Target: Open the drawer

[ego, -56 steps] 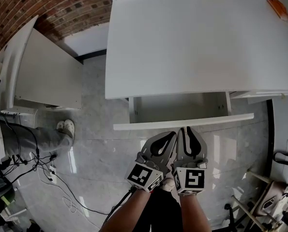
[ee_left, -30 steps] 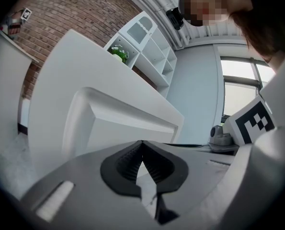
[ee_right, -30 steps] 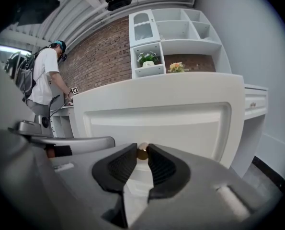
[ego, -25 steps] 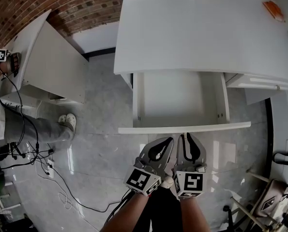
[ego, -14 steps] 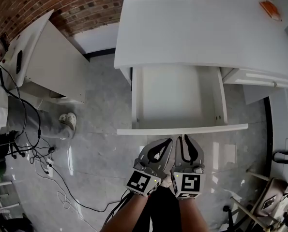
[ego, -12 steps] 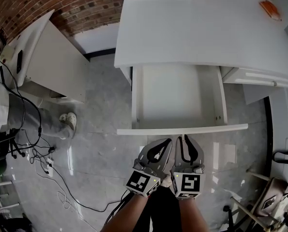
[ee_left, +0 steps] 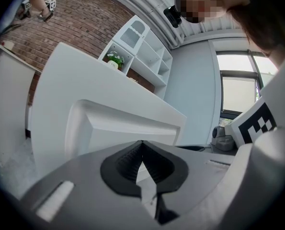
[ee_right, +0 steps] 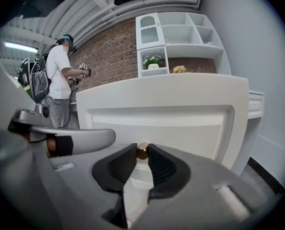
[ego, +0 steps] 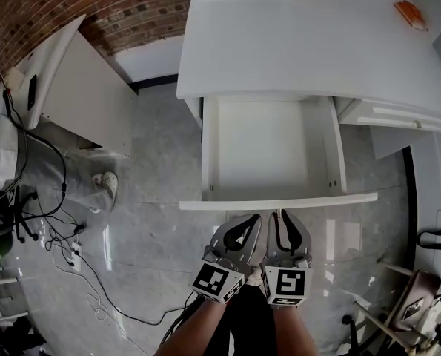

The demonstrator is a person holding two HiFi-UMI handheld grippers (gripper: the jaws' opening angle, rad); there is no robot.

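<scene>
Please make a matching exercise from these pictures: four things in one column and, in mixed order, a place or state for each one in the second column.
Things:
1. drawer
2. knob
3. left gripper
4. orange thing

Places or states:
A. on the desk, far right in the head view
B. jaws together, on nothing
C. pulled out
D. clamped in the jaws of the right gripper

Pairs: 1-C, 2-D, 3-B, 4-A

Premises: an indoor lab or studio fitted out as an office — white desk (ego: 302, 43) and shelf unit (ee_right: 178, 42) ahead of the jaws, brick wall (ego: 124, 6) beyond, loose cables (ego: 73, 256) across the tiled floor (ego: 153, 221) to their left.
</scene>
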